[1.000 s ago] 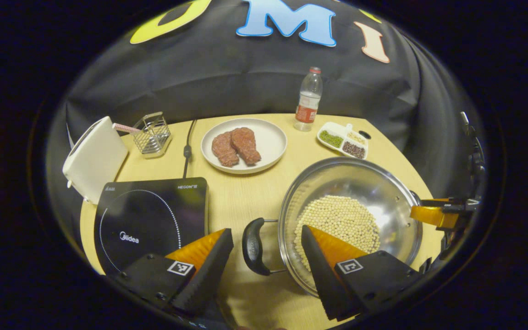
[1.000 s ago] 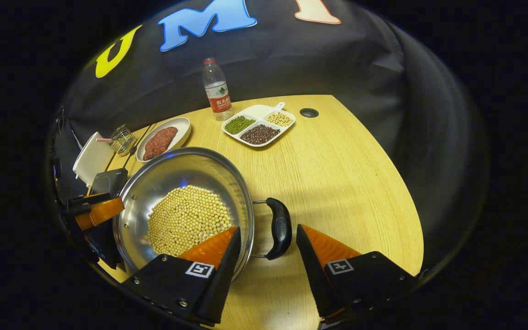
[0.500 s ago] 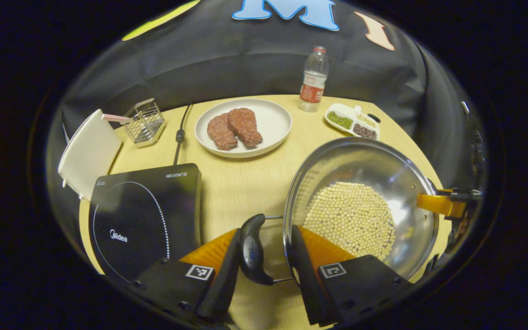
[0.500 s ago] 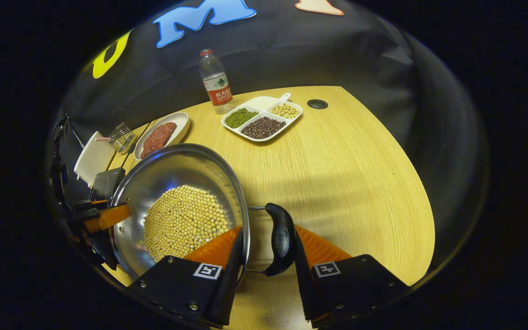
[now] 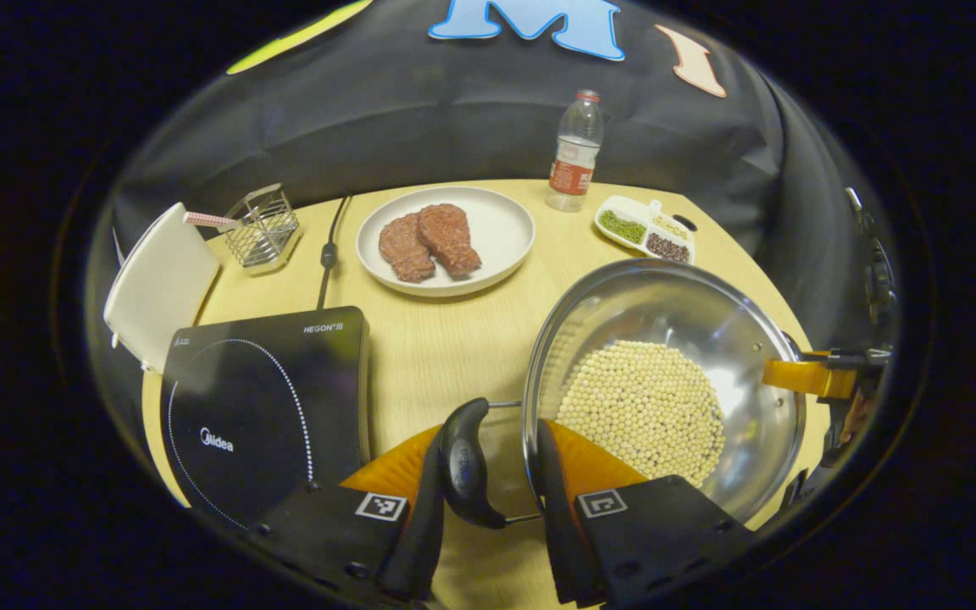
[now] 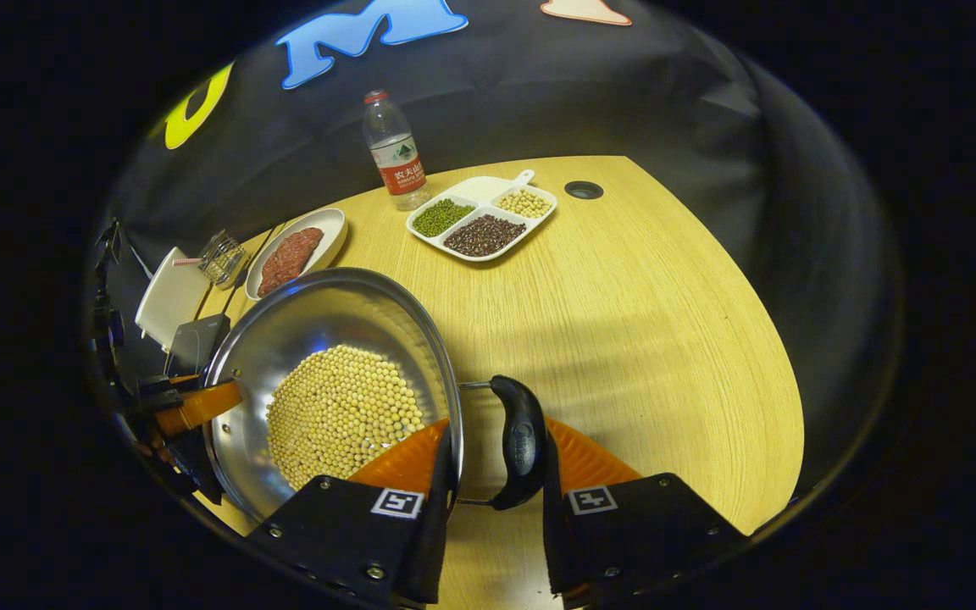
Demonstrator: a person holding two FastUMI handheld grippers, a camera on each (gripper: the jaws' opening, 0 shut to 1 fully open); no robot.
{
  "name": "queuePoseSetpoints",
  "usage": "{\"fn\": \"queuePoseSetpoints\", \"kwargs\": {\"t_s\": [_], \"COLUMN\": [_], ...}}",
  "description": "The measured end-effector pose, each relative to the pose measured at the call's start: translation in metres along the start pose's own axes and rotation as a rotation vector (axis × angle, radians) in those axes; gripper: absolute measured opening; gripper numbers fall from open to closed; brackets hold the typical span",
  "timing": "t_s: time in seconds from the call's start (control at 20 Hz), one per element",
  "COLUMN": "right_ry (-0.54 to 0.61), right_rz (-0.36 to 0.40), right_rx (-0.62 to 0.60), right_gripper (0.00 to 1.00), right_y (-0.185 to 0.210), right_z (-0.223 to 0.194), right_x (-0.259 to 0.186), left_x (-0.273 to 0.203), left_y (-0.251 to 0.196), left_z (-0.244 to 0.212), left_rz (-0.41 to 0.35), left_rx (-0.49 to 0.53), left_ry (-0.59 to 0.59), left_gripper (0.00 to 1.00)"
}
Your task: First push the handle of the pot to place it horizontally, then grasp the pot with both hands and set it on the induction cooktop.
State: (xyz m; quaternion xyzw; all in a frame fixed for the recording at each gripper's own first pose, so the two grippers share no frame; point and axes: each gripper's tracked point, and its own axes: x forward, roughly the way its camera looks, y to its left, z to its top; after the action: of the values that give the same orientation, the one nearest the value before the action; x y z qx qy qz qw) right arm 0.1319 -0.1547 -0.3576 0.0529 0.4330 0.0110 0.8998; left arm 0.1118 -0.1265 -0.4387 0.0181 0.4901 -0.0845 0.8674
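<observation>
gripping one pot [image 5: 666,373] (two handles), left tool [image 5: 482,474], right tool [image 6: 492,474], each clenched on a handle

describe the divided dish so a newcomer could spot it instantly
Start at the big steel pot of pale beans, then look toward the table's far edge by the plastic bottle. The divided dish is white, three compartments, green, dark and pale beans.

Wood table [image 6: 640,322] w/ cooktop [image 5: 259,407], plate [image 5: 496,246], bottle [image 5: 574,152].

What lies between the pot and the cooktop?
In the left gripper view, the pot's left handle, the left gripper around it, and bare table before the cooktop.
</observation>
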Motion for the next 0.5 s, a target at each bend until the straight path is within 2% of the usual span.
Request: {"fn": "queuePoseSetpoints", "kwargs": {"t_s": [0.05,0.1,0.2,0.35,0.4,0.5], "right_ry": [-0.008,-0.011,-0.022,-0.021,-0.021,-0.026], "right_rz": [0.001,0.0,-0.006,-0.013,-0.016,-0.025], "right_rx": [0.0,0.003,0.008,0.015,0.017,0.009], "right_gripper": [0.47,0.47,0.47,0.47,0.47,0.47], "right_y": [0.0,0.0,0.004,0.009,0.011,0.018], "right_z": [0.001,0.001,0.001,0.001,0.001,0.004], "right_x": [-0.004,-0.009,-0.023,-0.039,-0.043,-0.053], "left_x": [-0.002,-0.006,-0.02,-0.033,-0.038,-0.047], "left_y": [0.0,0.0,-0.002,0.001,0.002,0.006], "left_z": [0.002,0.003,0.009,0.011,0.011,0.011], "left_rz": [-0.004,-0.009,-0.018,-0.027,-0.033,-0.043], "left_rx": [0.003,0.002,0.003,0.013,0.012,0.004], "left_ry": [-0.007,-0.006,-0.016,-0.023,-0.022,-0.024], "left_gripper": [0.59,0.55,0.62,0.55,0.59,0.59]}}
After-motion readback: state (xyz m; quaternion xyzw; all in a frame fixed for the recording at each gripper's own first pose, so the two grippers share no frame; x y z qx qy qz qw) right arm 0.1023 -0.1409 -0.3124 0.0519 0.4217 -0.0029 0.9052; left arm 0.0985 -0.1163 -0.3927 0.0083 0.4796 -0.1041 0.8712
